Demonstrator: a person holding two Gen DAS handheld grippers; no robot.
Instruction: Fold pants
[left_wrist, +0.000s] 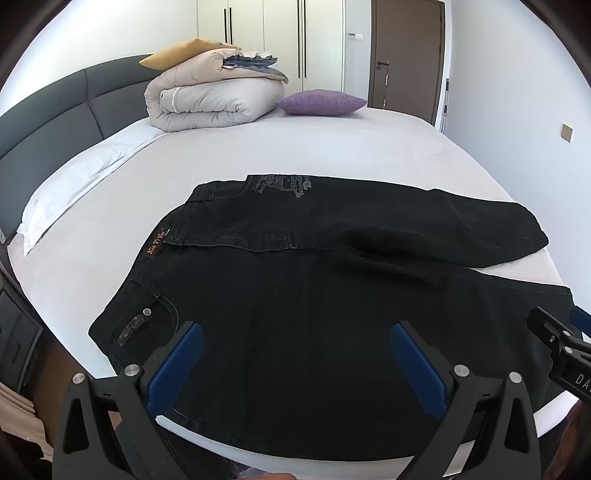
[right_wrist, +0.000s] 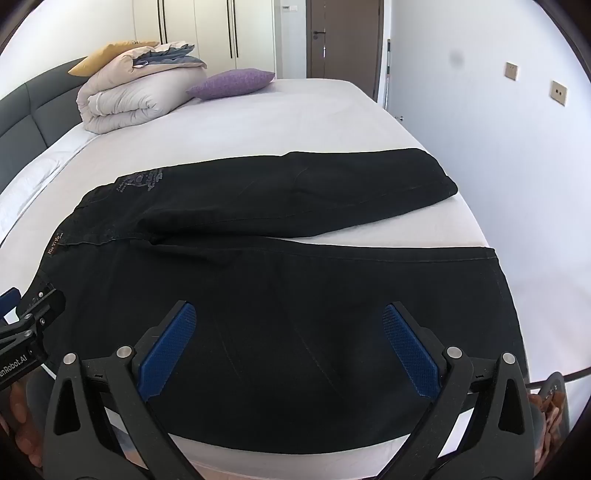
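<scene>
Black jeans (left_wrist: 295, 280) lie spread flat on the white bed, waistband to the left, both legs running right; the far leg angles away from the near one. They also show in the right wrist view (right_wrist: 295, 258). My left gripper (left_wrist: 295, 332) is open and empty, hovering over the near hip and seat area by the front edge. My right gripper (right_wrist: 290, 314) is open and empty over the near leg. Each gripper shows in the other's view, the right one (left_wrist: 561, 343) at the right edge, the left one (right_wrist: 33, 314) at the left edge.
The white bed (left_wrist: 332, 147) has a dark grey headboard (left_wrist: 55, 110) on the left. A folded duvet stack (left_wrist: 210, 96) and a purple pillow (left_wrist: 321, 101) sit at the far end. Wardrobe and brown door (left_wrist: 406, 51) stand behind; a wall runs along the right.
</scene>
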